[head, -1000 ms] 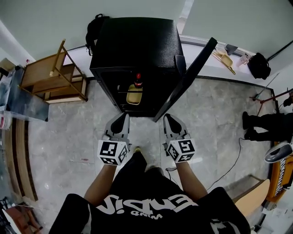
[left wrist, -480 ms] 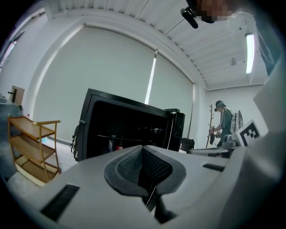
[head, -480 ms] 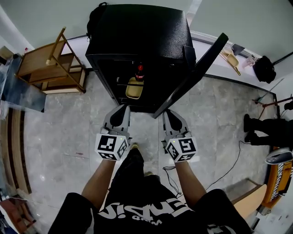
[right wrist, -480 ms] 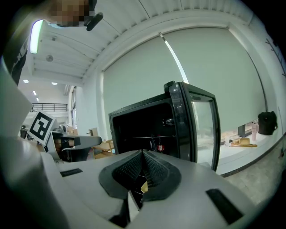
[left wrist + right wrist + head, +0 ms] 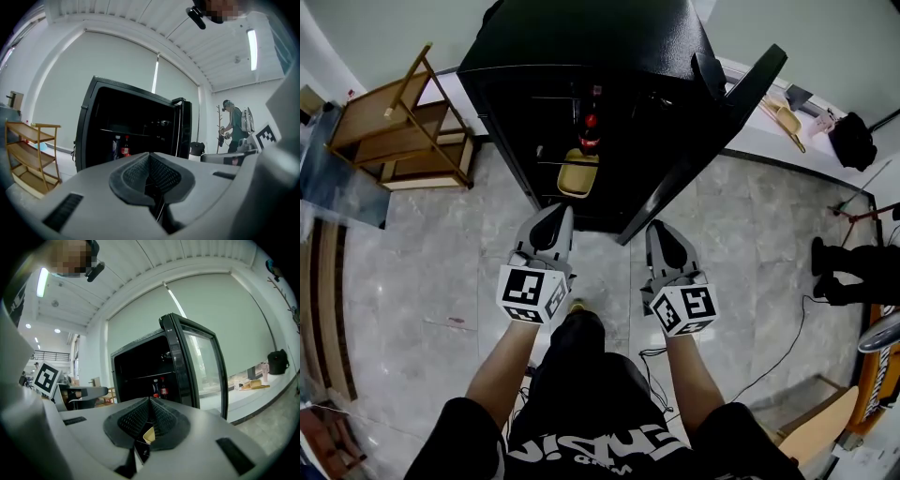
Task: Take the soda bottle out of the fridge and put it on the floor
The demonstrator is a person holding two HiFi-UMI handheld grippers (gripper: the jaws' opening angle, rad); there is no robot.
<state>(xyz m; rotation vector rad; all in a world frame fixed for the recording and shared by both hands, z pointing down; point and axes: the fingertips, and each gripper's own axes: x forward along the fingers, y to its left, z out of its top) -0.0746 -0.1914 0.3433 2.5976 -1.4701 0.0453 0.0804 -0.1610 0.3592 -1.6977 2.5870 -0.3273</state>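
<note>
head view: my left gripper [image 5: 555,217] and right gripper [image 5: 662,232] hover before the open fridge [image 5: 609,37], soda bottle [image 5: 590,131] upright on its shelf. left gripper view: jaws clenched, empty. right gripper view: jaws pressed together, empty.

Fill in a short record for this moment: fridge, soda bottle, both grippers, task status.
fridge: black, door open, swung right in the head view
soda bottle: upright on a shelf inside the fridge
yellow container: inside the fridge, just below the bottle in the head view
left gripper: shut, empty, facing the open fridge
right gripper: shut, empty, facing the open fridge
task status: bottle not yet grasped
</note>
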